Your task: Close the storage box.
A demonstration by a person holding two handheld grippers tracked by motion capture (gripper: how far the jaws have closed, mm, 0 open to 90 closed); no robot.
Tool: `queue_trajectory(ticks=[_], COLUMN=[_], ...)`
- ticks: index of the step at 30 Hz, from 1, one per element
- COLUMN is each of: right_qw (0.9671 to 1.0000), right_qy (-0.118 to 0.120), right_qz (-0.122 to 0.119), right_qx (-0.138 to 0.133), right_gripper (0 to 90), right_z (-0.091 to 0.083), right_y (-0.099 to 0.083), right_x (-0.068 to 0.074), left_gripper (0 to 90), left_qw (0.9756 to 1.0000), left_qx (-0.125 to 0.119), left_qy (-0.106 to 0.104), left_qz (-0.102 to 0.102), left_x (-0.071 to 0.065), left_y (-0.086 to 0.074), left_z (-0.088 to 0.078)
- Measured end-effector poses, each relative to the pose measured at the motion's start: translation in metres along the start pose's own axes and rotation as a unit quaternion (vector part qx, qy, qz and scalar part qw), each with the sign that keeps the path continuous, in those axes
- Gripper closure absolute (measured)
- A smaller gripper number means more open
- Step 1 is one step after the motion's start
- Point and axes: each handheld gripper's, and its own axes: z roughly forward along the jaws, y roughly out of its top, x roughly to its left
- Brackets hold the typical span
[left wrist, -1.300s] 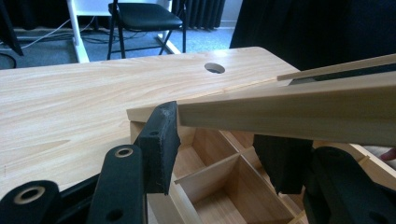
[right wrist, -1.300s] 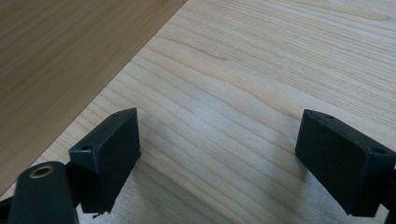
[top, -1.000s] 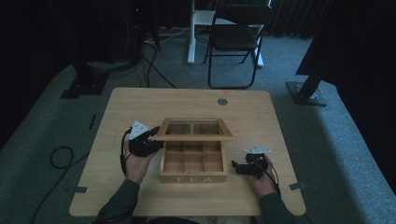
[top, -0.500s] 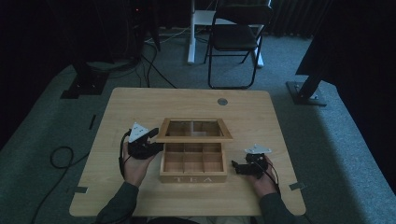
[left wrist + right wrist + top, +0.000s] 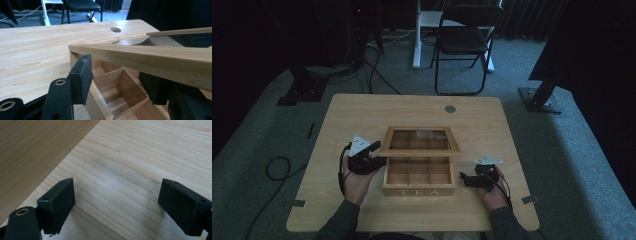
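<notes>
Broadly, a pale wooden table (image 5: 362,115) carries a wooden tea box (image 5: 419,176) near its front edge, the word TEA on its front wall and its compartments open to view. Its glass-paned lid (image 5: 420,140) is tilted up from the back. The left gripper (image 5: 371,156) sits at the lid's left corner, jaws spread with the lid's frame between them, not visibly pinching it. The right gripper (image 5: 468,179) rests on the tabletop just right of the box, jaws wide apart
</notes>
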Motion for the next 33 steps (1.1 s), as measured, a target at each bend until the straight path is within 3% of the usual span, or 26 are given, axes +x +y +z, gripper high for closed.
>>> queue_trajectory(ticks=[33], right_qw=[1.0], right_qy=[0.0], right_qz=[0.001], right_qx=[0.001], right_gripper=[13.4], right_z=[0.0], right_y=[0.0], right_x=[0.0], left_gripper=[42.4], left_qw=[0.9999], left_qx=[0.002], left_qy=[-0.008], left_qz=[0.007], left_x=[-0.01], left_y=[-0.02], left_z=[-0.018])
